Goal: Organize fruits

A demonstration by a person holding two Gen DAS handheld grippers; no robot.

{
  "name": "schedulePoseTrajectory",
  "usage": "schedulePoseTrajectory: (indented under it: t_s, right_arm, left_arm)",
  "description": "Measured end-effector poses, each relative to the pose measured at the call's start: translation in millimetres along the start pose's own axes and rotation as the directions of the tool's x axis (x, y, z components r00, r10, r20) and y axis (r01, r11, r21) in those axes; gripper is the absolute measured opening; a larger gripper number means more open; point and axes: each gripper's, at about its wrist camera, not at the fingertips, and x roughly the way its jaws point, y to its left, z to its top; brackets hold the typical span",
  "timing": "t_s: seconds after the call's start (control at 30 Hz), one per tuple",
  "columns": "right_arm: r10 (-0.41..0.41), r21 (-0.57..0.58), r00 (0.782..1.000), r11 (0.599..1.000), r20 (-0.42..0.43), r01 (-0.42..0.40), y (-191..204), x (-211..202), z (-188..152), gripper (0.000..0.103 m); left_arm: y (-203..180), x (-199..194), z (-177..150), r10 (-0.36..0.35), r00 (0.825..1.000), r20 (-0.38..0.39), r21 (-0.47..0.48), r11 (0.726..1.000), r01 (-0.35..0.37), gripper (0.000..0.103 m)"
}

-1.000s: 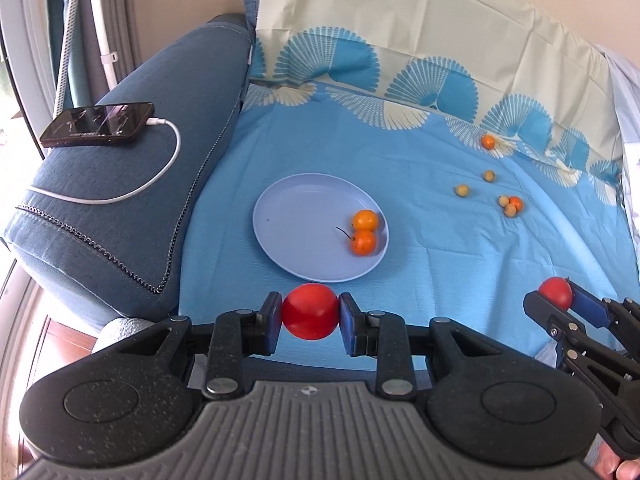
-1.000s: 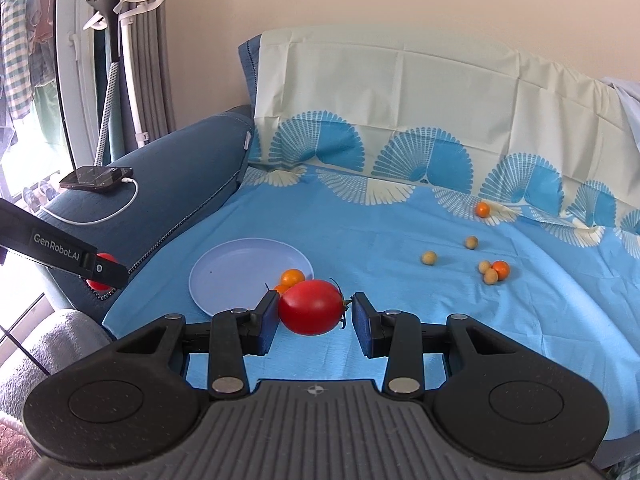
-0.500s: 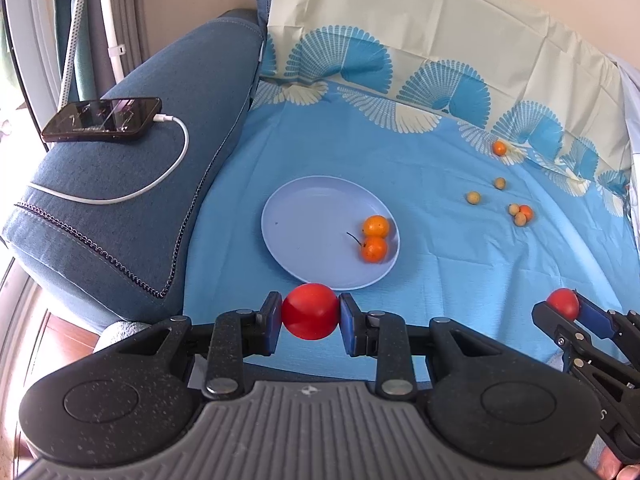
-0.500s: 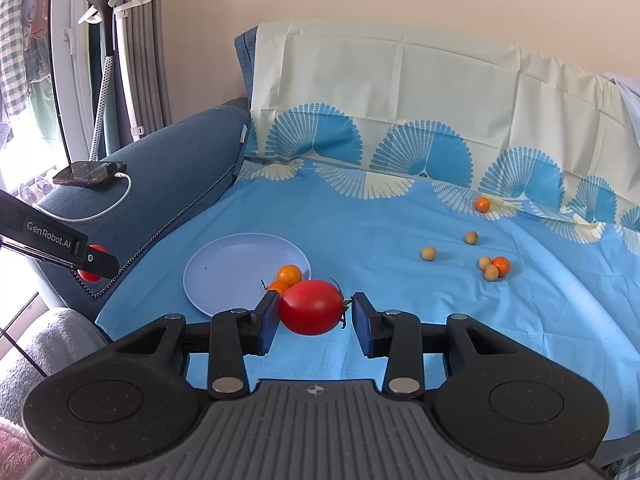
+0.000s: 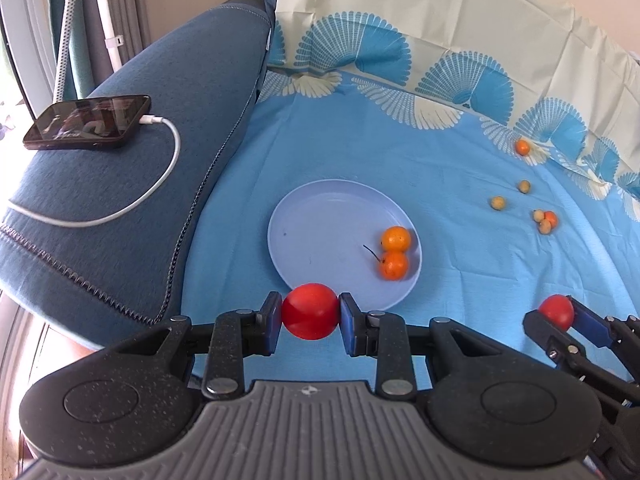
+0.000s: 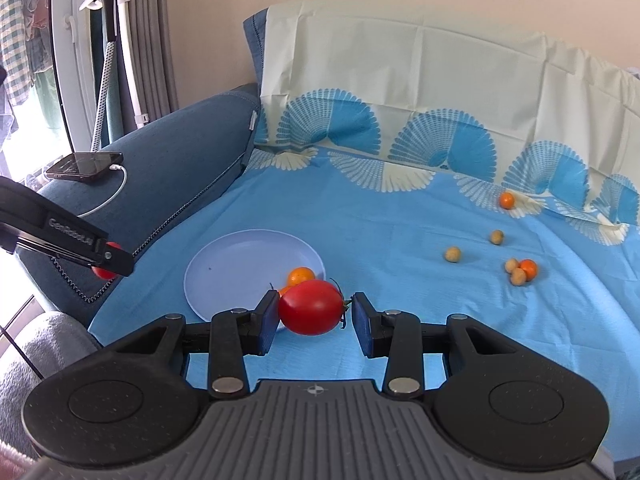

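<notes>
My left gripper [image 5: 310,318] is shut on a round red tomato [image 5: 310,311], held just in front of the near rim of a light blue plate [image 5: 320,232]. Two small oranges [image 5: 394,252] lie on the plate's right side. My right gripper [image 6: 314,314] is shut on a larger red tomato with a stem [image 6: 311,306], held near the plate's [image 6: 236,264] near right edge. The right gripper also shows in the left wrist view [image 5: 558,314]. The left gripper shows at the left of the right wrist view [image 6: 106,262].
Several small orange and tan fruits [image 6: 518,270] lie scattered on the blue sheet [image 6: 400,240] at the right. One orange fruit [image 6: 507,200] sits by the back cushion. A phone [image 5: 86,122] with a white cable lies on the sofa arm [image 5: 140,184] at the left.
Both grippers have moved slightly forward towards the plate, still holding their tomatoes. The plate and the oranges have not moved.
</notes>
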Motion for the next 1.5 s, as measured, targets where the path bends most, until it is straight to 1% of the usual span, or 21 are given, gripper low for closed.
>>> schedulePoseTrajectory:
  t_s: [0.2,0.4,0.6,0.8,1.1,1.13,1.17,1.2,1.23,1.27,1.3,1.33,1.37,1.4,1.43,1.5]
  right_arm:
    - [0.023,-0.026,1.000,0.999,-0.015,-0.024,7,31,10,0.041]
    - [0.039,-0.051,0.997,0.998,-0.063,-0.043,17,72,16,0.041]
    - [0.058,-0.074,0.994,0.995,-0.090,-0.064,25,110,20,0.041]
    - [0.071,-0.084,0.990,0.993,-0.118,-0.081,25,146,22,0.041]
    - [0.083,-0.159,0.980,0.981,-0.180,-0.112,34,185,11,0.041]
    - [0.084,-0.165,0.979,0.979,-0.185,-0.115,36,189,10,0.041]
    - [0.087,-0.171,0.978,0.978,-0.188,-0.120,37,191,11,0.041]
    - [0.094,-0.175,0.977,0.976,-0.190,-0.128,37,193,11,0.042]
    - [0.099,-0.176,0.977,0.975,-0.189,-0.133,37,194,13,0.043]
    - [0.089,-0.177,0.978,0.977,-0.189,-0.123,37,194,15,0.052]
    - [0.078,-0.178,0.982,0.978,-0.173,-0.109,37,192,17,0.066]
    - [0.062,-0.177,0.987,0.980,-0.151,-0.089,37,189,19,0.074]
    - [0.047,-0.175,0.990,0.982,-0.133,-0.070,36,185,21,0.085]
    - [0.040,-0.173,0.992,0.983,-0.119,-0.060,35,179,22,0.087]
    - [0.040,-0.169,0.992,0.984,-0.118,-0.060,33,173,22,0.087]
    - [0.033,-0.149,0.990,0.987,-0.139,-0.054,29,160,23,0.092]
  left_arm:
    - [-6,29,18,0.008,1.000,-0.008,0.015,1.000,-0.008,0.033]
    - [-8,64,36,0.005,0.999,-0.035,0.019,1.000,-0.004,0.033]
    - [-8,102,51,0.016,0.998,-0.067,0.023,1.000,-0.014,0.033]
    - [-9,140,59,0.035,0.994,-0.106,0.032,0.999,-0.032,0.033]
    - [-8,181,65,0.085,0.986,-0.146,0.070,0.995,-0.076,0.034]
    - [-7,183,67,0.081,0.986,-0.145,0.073,0.995,-0.071,0.036]
    - [-7,182,68,0.071,0.988,-0.139,0.078,0.995,-0.061,0.054]
    - [-6,180,70,0.061,0.990,-0.129,0.079,0.996,-0.051,0.084]
    - [-6,176,71,0.056,0.993,-0.104,0.072,0.996,-0.048,0.096]
    - [-5,169,71,0.051,0.997,-0.061,0.060,0.997,-0.048,0.102]
    - [-6,161,70,0.050,0.999,-0.022,0.055,0.997,-0.048,0.103]
    - [-8,155,69,0.049,0.999,-0.012,0.065,0.997,-0.048,0.103]
    - [-10,150,67,0.053,0.998,-0.017,0.079,0.996,-0.052,0.103]
    - [-10,145,63,0.066,0.998,-0.021,0.083,0.995,-0.064,0.103]
    - [-10,137,59,0.081,0.997,-0.017,0.079,0.994,-0.079,0.103]
    - [-8,120,48,0.099,0.995,-0.009,0.067,0.993,-0.098,0.103]
